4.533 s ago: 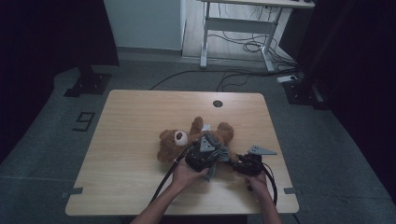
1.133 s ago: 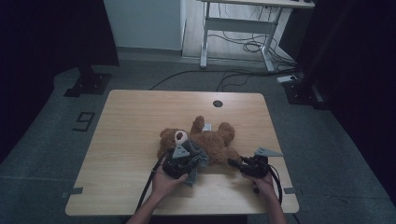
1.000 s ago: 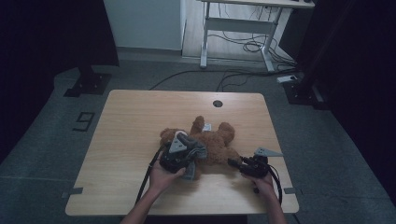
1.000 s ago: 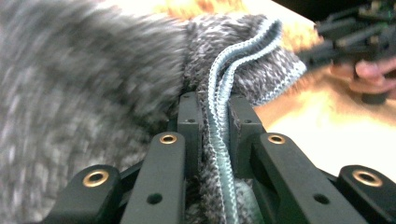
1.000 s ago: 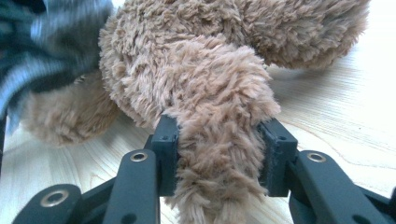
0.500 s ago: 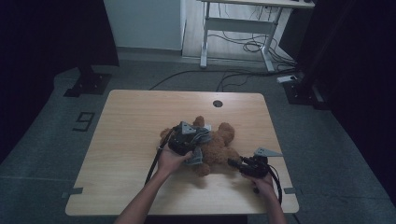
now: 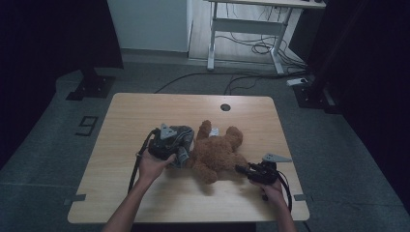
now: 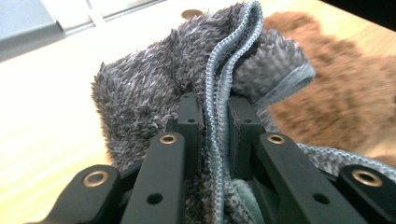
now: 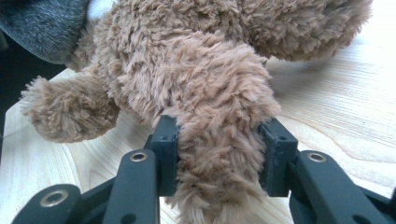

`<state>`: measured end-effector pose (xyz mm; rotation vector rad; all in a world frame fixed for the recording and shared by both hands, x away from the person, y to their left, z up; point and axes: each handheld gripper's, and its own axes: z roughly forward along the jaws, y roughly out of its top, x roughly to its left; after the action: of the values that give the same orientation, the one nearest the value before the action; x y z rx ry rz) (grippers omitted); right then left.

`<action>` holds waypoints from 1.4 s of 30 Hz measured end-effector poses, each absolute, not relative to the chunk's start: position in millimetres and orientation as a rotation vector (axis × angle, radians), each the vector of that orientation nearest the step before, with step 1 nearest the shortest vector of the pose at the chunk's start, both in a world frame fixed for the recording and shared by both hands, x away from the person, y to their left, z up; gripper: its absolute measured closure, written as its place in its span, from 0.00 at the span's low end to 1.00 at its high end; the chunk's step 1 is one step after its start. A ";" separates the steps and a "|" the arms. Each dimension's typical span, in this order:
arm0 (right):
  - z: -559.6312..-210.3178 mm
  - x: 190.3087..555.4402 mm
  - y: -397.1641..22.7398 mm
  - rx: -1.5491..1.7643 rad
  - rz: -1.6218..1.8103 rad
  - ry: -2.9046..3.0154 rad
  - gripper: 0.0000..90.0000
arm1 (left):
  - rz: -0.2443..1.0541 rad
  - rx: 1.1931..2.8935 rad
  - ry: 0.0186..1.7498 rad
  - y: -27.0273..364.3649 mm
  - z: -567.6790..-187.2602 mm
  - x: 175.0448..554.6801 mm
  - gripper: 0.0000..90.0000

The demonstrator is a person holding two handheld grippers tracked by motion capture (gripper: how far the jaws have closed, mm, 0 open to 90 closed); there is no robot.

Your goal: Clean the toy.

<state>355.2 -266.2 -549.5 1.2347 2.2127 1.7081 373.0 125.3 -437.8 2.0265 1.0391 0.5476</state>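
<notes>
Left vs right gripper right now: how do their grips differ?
The left gripper is pinched nearly shut on the thin stitched edge of the grey towel; the right gripper is clamped wider on a thick limb of the teddy bear. In the high view the left gripper sits by the bear's head end, the right gripper at the near right end. Both hold soft, fuzzy things over the table.

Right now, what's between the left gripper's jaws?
The stitched edge of the grey fleece cloth, pinched tight, seen in the left gripper view; the brown teddy bear lies beyond it.
</notes>
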 end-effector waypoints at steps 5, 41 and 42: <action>-550.0 355.5 -265.6 1.236 1.713 2.216 0.65 | 0.478 1.984 1.144 151.6 -460.6 381.7 0.86; -548.5 365.1 -239.9 1.281 1.620 2.169 0.66 | 0.525 2.013 1.022 115.5 -407.8 394.5 0.86; -547.9 366.2 -238.2 1.276 1.613 2.169 0.66 | 0.527 2.013 1.015 110.4 -406.3 397.0 0.86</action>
<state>366.2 -238.2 -547.9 1.2757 2.1687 1.6129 397.0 110.4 -406.3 2.0133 1.0153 0.5270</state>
